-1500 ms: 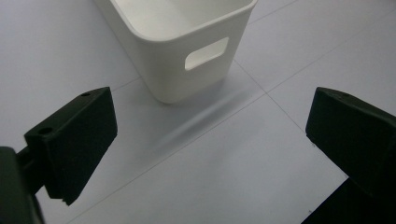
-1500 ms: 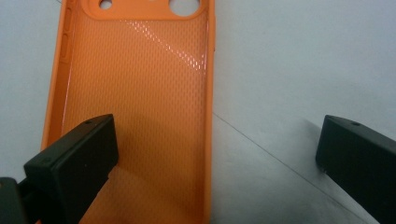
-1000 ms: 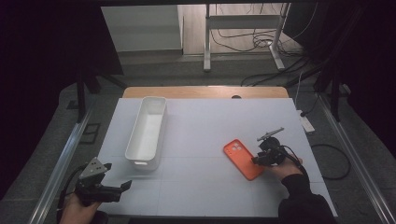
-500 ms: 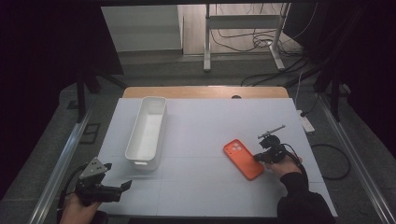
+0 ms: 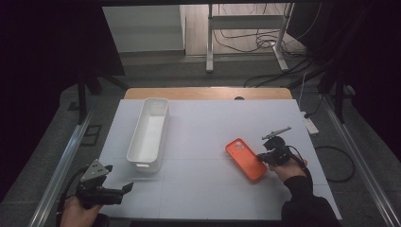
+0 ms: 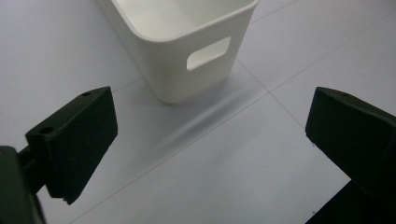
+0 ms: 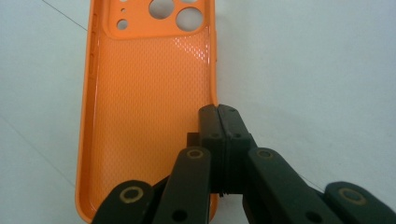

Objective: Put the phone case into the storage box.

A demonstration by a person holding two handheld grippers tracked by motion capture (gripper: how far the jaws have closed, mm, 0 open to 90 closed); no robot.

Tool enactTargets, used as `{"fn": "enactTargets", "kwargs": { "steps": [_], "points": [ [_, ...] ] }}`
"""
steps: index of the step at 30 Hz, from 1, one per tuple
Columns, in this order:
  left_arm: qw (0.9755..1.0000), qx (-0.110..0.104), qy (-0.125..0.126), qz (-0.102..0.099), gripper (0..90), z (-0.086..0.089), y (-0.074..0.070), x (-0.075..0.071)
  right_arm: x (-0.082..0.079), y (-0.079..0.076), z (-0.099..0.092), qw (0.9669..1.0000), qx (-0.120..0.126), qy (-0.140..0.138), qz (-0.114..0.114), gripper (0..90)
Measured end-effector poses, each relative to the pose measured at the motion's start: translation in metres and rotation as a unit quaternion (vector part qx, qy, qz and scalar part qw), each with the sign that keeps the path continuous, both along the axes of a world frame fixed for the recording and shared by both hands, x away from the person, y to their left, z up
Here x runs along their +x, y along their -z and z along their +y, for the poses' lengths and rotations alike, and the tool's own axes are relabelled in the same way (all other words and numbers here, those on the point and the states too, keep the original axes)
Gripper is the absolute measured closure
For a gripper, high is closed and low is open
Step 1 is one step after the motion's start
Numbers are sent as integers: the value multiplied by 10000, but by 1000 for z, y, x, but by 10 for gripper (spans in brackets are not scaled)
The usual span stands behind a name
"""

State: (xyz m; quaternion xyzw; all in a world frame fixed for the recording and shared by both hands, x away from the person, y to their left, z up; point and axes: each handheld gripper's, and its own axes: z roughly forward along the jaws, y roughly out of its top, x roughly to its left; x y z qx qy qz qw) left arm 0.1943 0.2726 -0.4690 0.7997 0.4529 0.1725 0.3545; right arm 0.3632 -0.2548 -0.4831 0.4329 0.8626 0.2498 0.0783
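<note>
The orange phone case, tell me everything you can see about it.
The phone case is orange, rubbery-looking, with a dimpled inner surface and round camera cutouts at one end. It lies flat and empty, open side up, on the white table, right of the bin. The right gripper is shut on its side wall.

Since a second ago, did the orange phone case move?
No. The orange phone case lies at the same spot and slant, right of the white bin; the right gripper has just been closing on its edge.

A lab: white test table (image 5: pixel 198 189), floor cables (image 5: pixel 246 40), dark curtains (image 5: pixel 42 56).
</note>
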Motion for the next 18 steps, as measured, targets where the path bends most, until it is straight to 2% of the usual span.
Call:
{"fn": "enactTargets", "kwargs": {
  "steps": [3,9,18],
  "points": [
    [10000,22,26,2,30,0,0,0,-3,-5,0,9999,52,-40,-120,887],
    [9998,-136,111,54,30,2,0,1,-7,-13,-1,9995,184,-28,-266,887],
    [9996,-276,46,75,15,5,1,2,-13,-23,-1,9980,387,-47,-496,887]
  ]
}}
